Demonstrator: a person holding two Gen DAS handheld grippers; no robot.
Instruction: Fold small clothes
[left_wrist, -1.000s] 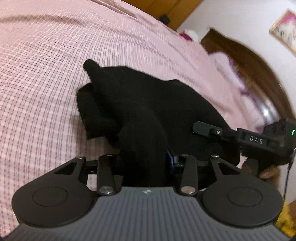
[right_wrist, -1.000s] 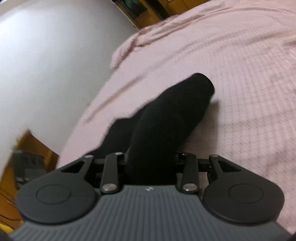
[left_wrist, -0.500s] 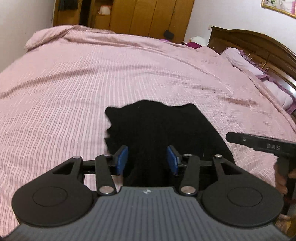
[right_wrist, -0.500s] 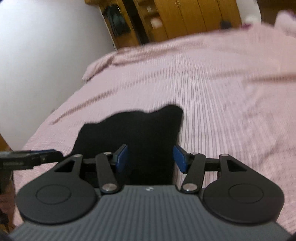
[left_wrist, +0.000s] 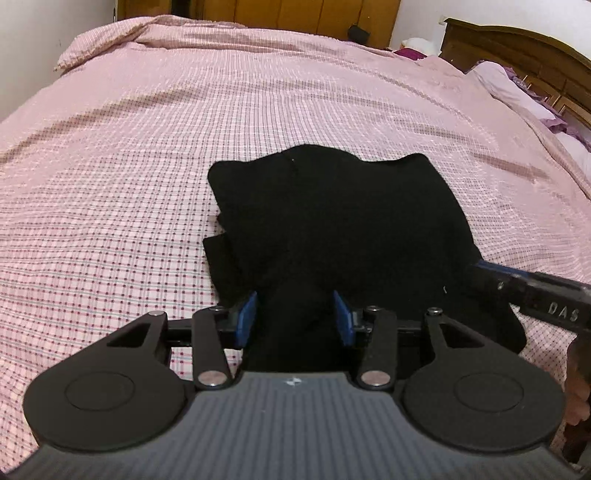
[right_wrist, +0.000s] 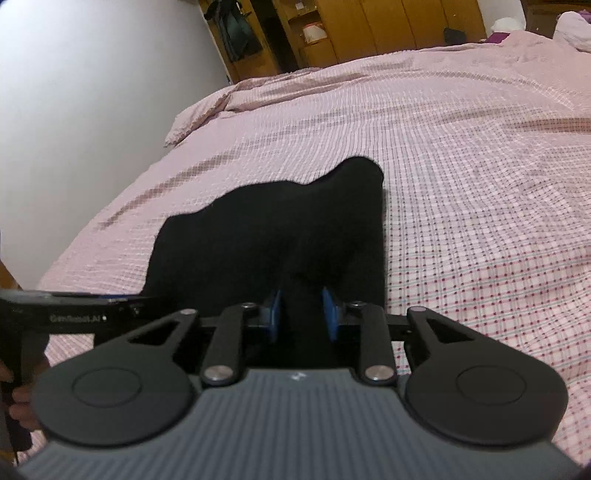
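Garment: a black garment (left_wrist: 332, 229) lay on the pink checked bedspread (left_wrist: 110, 184), toward the near side of the bed, spread fairly flat with an extra layer showing along its left edge.

Left hand-held gripper (left_wrist: 293, 317): its blue pads (left_wrist: 246, 318) stood apart on either side of a raised ridge of cloth at the near edge, with black fabric between them; the pads did not appear to press it.

Right hand-held gripper (right_wrist: 301, 314): its blue pads (right_wrist: 330, 314) sat closer together around a ridge of the same cloth at the near right corner; whether they were pinching it or just slack around it, I could not tell.

Why held so: both tools sat at the near hem, one toward each end, which suits carrying one edge evenly so that the fold lies straight.

Stage: judged from the layered left edge, one fold was probably in and the cloth was at the set-down point.

Surroundings: a wooden headboard (left_wrist: 517, 48) and pillows (left_wrist: 506, 85) at the far right, wardrobes (right_wrist: 369, 26) beyond the bed.
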